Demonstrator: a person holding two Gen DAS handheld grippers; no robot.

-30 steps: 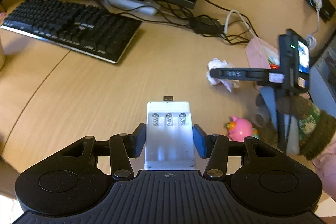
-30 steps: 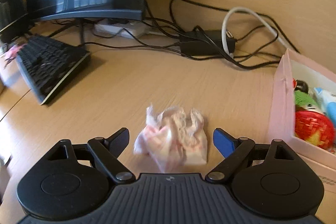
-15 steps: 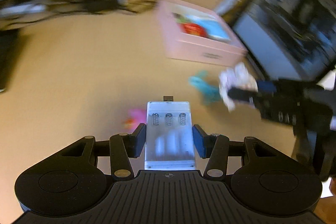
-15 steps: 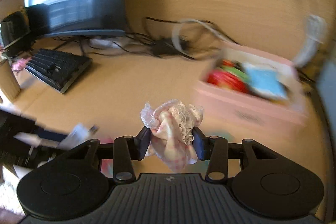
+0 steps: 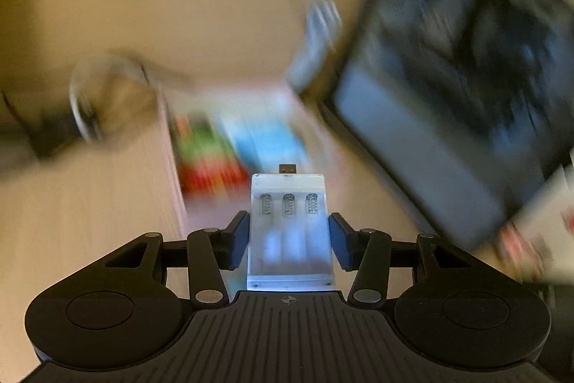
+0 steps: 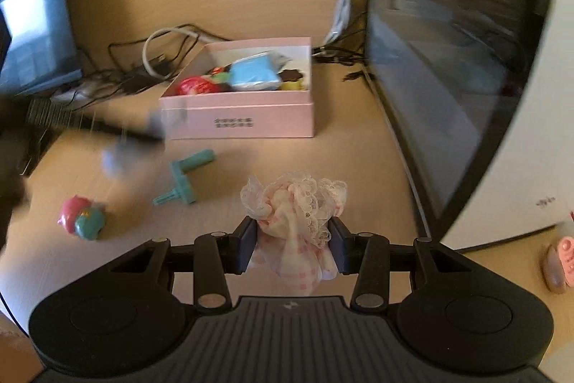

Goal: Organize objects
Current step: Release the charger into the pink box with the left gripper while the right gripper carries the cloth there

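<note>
Left gripper (image 5: 288, 241): I see its two fingers squeezed on the sides of a white battery holder (image 5: 290, 232). It is held up in the air.
Battery holder: it has three empty slots with little springs at the far end. A small USB plug sticks out of the far end.
Past the left gripper: this view is very blurry. I can make out the pink box (image 5: 229, 146) just ahead of the battery holder, with red, green and blue smears inside it. A big dark screen (image 5: 459, 67) is on the right.
Right gripper (image 6: 293, 246): I see its two fingers pressed on a bunch of pink checked cloth with white lace (image 6: 294, 221). The lace puffs out above the fingers.
On the desk (image 6: 340, 167), near: a pink and teal toy (image 6: 81, 217) lies to the left. A teal plastic part (image 6: 183, 178) lies between that toy and the box, touching neither.
Far right, low: a small pink thing (image 6: 560, 264) lies by itself. I cannot tell what it is.
Pink box (image 6: 240, 110): it sits open on the desk, well past the cloth. It has a blue packet (image 6: 255, 76), a red ball-like thing (image 6: 195, 85) and other small bits inside.
Left of the box: a dark blurry shape (image 6: 107, 131) reaches in toward it. I cannot tell what it is.
Behind the box: a tangle of black and white cables (image 6: 158, 60) lies by the wall.
Right side: the dark screen (image 6: 448, 60) stands tall beside the box.
</note>
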